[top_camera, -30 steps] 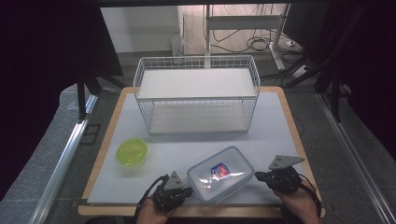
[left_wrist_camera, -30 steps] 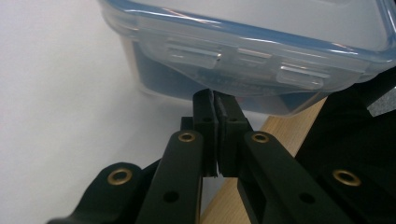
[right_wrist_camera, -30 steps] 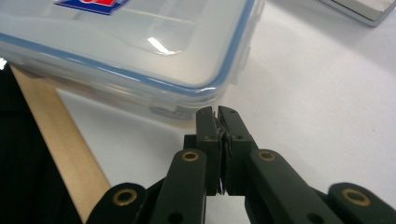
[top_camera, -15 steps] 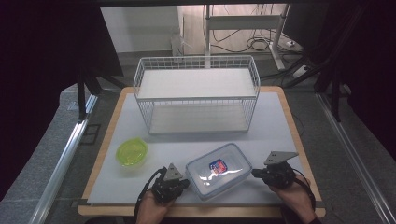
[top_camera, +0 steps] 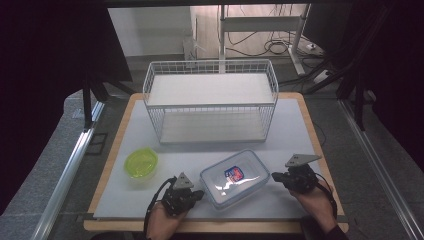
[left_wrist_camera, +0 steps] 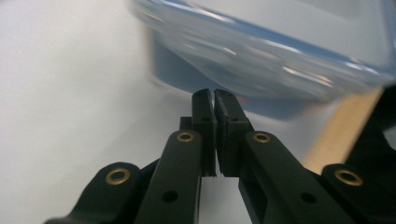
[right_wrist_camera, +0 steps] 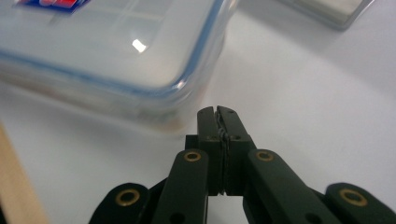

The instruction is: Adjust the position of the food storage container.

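A clear plastic food box (top_camera: pixel 235 178) with a blue-rimmed lid and a red and blue label lies near the table's front edge. My left gripper (top_camera: pixel 199 193) sits at the box's left corner, jaws shut, nothing between them. In the left gripper view the shut tips (left_wrist_camera: pixel 214 96) are just short of the box's wall (left_wrist_camera: pixel 261 60). My right gripper (top_camera: pixel 276 176) is at the box's right end, also shut. In the right gripper view its tips (right_wrist_camera: pixel 217 112) almost touch the box's corner (right_wrist_camera: pixel 140 60).
A white wire basket (top_camera: pixel 210 101) with a shelf stands at the back of the white mat (top_camera: pixel 300 130). A small yellow-green lidded bowl (top_camera: pixel 141 163) sits front left. The wooden table edge (top_camera: pixel 220 225) runs along the front.
Both grippers have moved in towards the box from either side. The box has shifted slightly away from the front edge and turned a little.
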